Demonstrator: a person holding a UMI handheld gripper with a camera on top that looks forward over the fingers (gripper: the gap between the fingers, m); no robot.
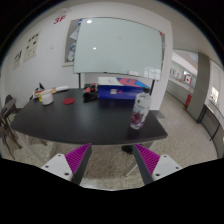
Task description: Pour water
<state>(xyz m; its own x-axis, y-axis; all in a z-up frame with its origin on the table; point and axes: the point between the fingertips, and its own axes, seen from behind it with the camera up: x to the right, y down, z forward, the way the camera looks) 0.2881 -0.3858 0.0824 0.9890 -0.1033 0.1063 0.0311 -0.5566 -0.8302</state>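
Observation:
A clear plastic water bottle (139, 110) with a pale label stands upright near the right front corner of a dark table (80, 122). A white cup-like vessel (46, 97) stands at the table's far left. My gripper (112, 168) is held well back from the table, over the speckled floor, with nothing between its magenta-padded fingers (77, 160). The fingers are spread wide apart. The bottle is far beyond them and a little to the right.
A red round object (69, 99) and a blue crate (120, 92) with pink items lie at the table's back. A whiteboard (115, 45) hangs on the rear wall. Chairs (10, 112) stand at the left. Speckled floor (110, 165) lies between me and the table.

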